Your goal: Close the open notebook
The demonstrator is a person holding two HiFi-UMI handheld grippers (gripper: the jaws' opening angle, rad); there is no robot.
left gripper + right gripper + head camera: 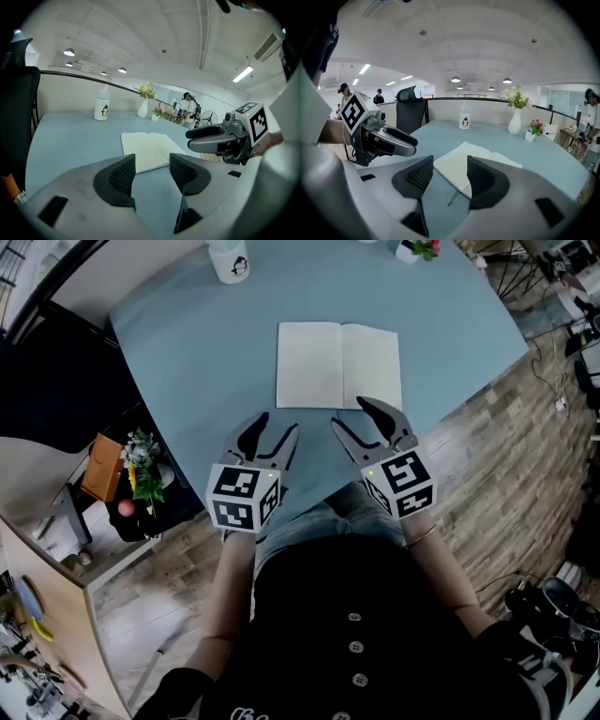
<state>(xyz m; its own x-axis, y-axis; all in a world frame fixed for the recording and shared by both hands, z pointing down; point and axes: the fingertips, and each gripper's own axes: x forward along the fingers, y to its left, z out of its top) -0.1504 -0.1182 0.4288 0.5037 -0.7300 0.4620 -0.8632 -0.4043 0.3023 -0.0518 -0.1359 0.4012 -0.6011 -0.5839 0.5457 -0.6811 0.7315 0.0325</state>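
- The notebook (339, 365) is lying open and flat on the pale blue surface (206, 352), blank pages up, with its spine running away from the person.
- The left tongs (277, 425) are being held just short of the notebook's near left corner, over bare surface. Their jaws are being kept apart, and only the surface is showing between them.
- The right tongs (349, 412) are being held at the near edge of the right-hand page, with one jaw tip overlapping that edge in the head view. Contact with the paper cannot be told.
- In the right gripper view the right tongs' jaws are spread, and the notebook's near corner is showing in the gap. Nothing is being gripped.
- Both tongs are being pointed forward and slightly inward, towards each other, side by side but apart.
- The marker cubes (246, 496) are being carried near the surface's front edge, and the forearms are being reached forward from the body.
- A white bottle (231, 261) with a penguin print is standing at the far side, well apart from the notebook.
- A white vase (514, 123) with flowers is also standing at the far edge.
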